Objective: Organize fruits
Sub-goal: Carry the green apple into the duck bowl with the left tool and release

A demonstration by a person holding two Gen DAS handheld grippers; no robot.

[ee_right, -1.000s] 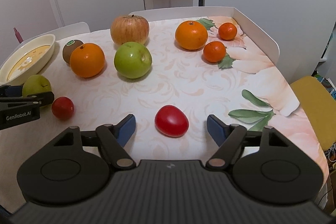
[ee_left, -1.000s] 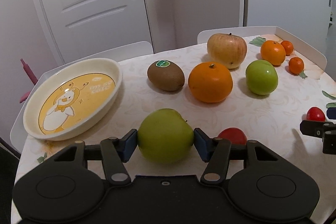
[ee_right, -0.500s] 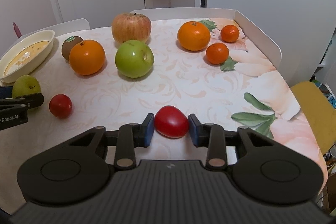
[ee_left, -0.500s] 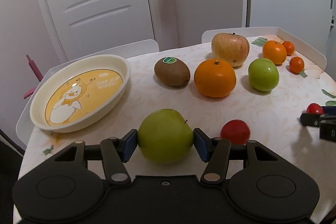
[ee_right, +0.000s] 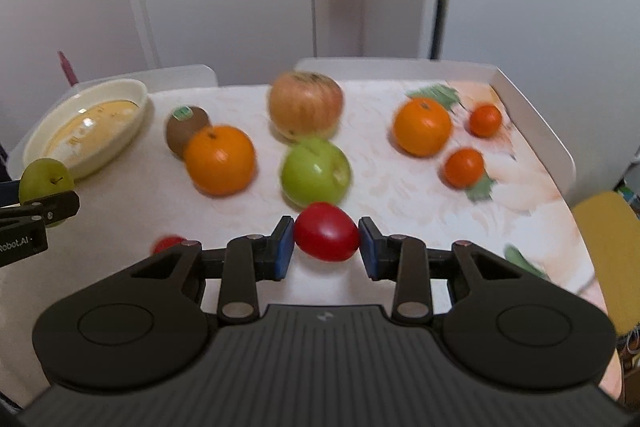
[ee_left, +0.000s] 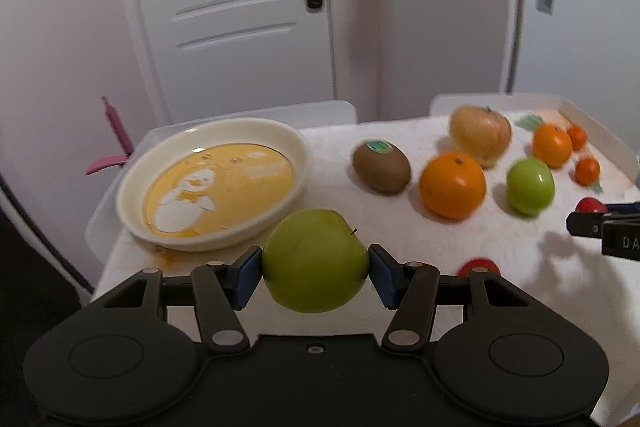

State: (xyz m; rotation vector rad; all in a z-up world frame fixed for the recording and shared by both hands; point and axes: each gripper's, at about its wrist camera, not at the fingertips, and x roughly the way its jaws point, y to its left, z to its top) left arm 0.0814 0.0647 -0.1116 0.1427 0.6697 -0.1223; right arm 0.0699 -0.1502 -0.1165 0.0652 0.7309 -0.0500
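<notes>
The cream plate (ee_left: 212,187), with its yellow cartoon centre, sits at the far left corner of the bench (ee_left: 400,227) and is the landmark here. Just right of the plate, in front of its near rim, the left gripper (ee_left: 315,269) pinches a yellow-green apple (ee_left: 315,261) between its blue pads, one pad pressed to each side of the fruit. The apple appears raised off the bench, overlapping the plate's rim in the left wrist view.

Further right of the plate lies a brown kiwi (ee_left: 381,167) with a green sticker, then a large orange (ee_left: 452,185) just beside it. Behind that orange stands a pale red-streaked apple (ee_left: 480,133). A bright green apple (ee_left: 530,187) rests right of the large orange. Beyond it, toward the bench's far right corner from the plate, are a medium orange (ee_left: 551,145) and two small tangerines, one at the back (ee_left: 577,137) and one nearer (ee_left: 587,171).

A small red tomato (ee_left: 478,265) lies on the bench, well right of the plate and near the front edge, partly hidden by the left gripper's frame.

Farthest right from the plate, the right gripper (ee_right: 326,241) is clamped on a red oval tomato (ee_right: 326,231), both pads touching its sides. This tomato overlaps the bright green apple in the right wrist view. A yellow chair seat (ee_right: 608,247) shows beyond the bench's right edge.
</notes>
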